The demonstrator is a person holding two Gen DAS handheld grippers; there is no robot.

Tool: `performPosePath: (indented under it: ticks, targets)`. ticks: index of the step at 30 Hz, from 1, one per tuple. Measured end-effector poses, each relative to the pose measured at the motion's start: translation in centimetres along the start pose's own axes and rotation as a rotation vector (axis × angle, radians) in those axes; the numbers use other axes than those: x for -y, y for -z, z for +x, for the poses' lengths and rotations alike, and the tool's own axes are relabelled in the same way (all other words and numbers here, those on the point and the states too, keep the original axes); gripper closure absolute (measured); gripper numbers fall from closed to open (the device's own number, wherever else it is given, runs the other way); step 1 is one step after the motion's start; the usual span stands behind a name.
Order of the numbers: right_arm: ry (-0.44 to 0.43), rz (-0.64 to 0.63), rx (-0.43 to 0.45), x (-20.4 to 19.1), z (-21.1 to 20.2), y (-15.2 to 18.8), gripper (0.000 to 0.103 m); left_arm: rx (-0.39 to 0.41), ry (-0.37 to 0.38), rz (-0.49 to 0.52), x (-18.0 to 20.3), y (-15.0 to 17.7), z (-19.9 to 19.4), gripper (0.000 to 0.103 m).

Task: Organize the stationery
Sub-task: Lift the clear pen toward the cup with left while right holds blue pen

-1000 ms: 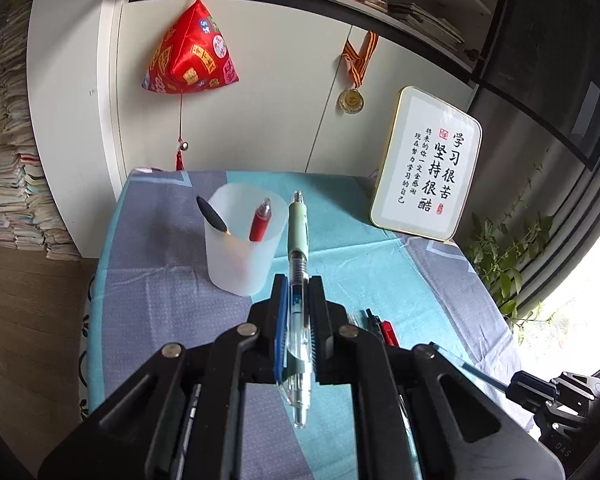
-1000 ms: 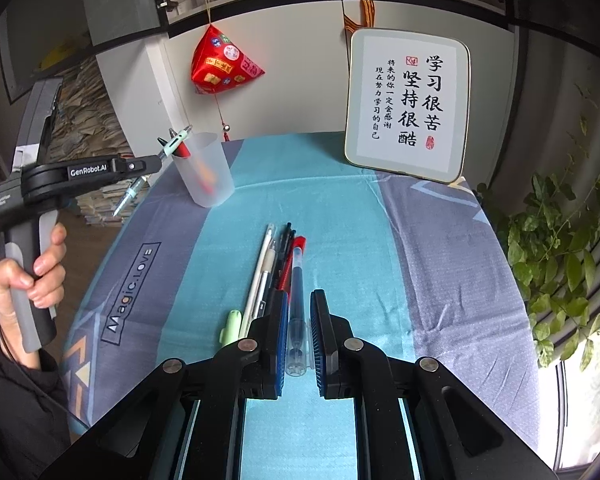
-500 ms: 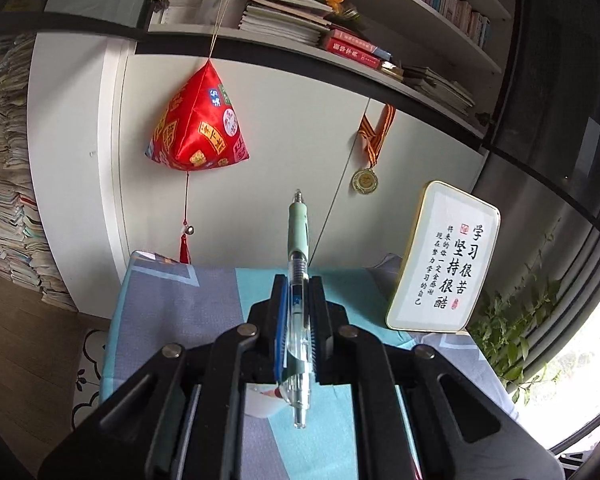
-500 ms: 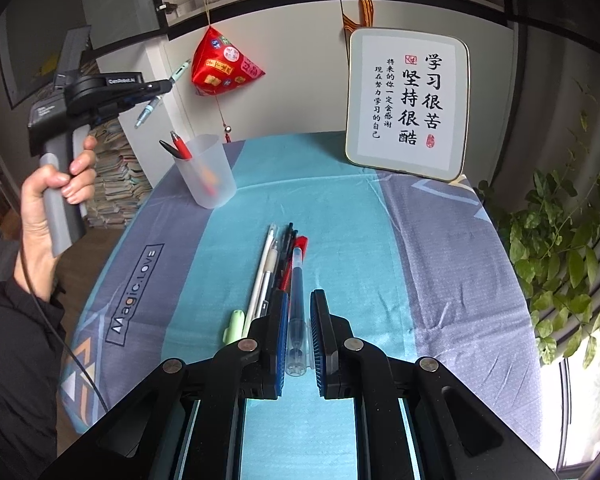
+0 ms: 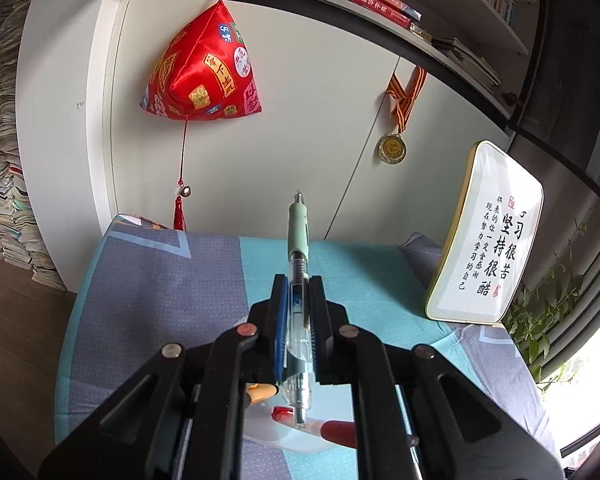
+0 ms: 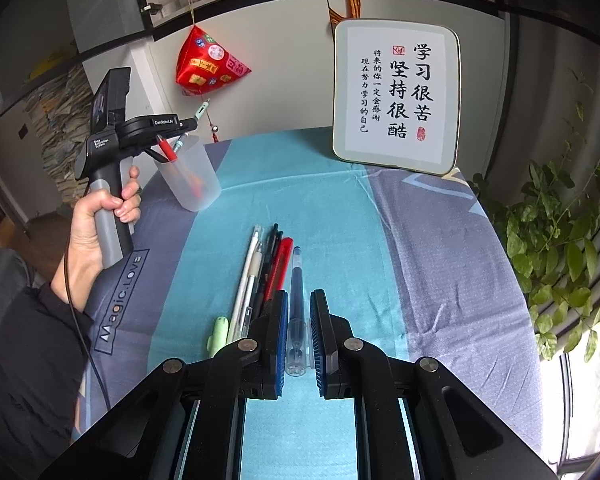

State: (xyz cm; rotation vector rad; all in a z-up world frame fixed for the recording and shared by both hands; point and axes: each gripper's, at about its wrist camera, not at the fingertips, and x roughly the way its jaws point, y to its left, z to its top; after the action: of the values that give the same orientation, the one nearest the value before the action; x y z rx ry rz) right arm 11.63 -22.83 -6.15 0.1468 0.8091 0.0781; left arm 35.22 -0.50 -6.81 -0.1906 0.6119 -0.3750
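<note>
My left gripper (image 5: 298, 280) is shut on a green-and-clear pen (image 5: 299, 236) that stands up between its pads. In the right wrist view this gripper (image 6: 188, 124) hangs just over the translucent cup (image 6: 192, 184), with the pen's lower end at the cup's mouth. A red pen (image 6: 165, 147) and a dark one stand in the cup. My right gripper (image 6: 299, 300) is low over the table, shut on a clear pen with a blue cap (image 6: 297, 276) that lies in a row of several pens (image 6: 260, 268).
A framed calligraphy board (image 6: 396, 96) leans at the back of the table. A potted plant (image 6: 560, 240) hangs over the right edge. A red hanging ornament (image 5: 204, 68) and a medal (image 5: 392, 148) are on the wall behind. A small green item (image 6: 219, 334) lies left of the pens.
The left gripper carried the green pen up from the cup's left side and on to just above the cup. The right gripper and the blue-capped pen stayed put.
</note>
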Motion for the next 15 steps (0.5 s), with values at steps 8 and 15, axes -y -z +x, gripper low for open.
performPosePath:
  ticks: [8,15]
  targets:
    - [-0.017,0.006,-0.003,-0.1,0.3,-0.1,0.091,0.033,-0.005,-0.007,-0.1,0.5,-0.9,0.095]
    - [-0.021,0.020,0.005,0.2,0.1,-0.1,0.091,0.039,-0.004,-0.033,-0.7,0.6,-1.5,0.096]
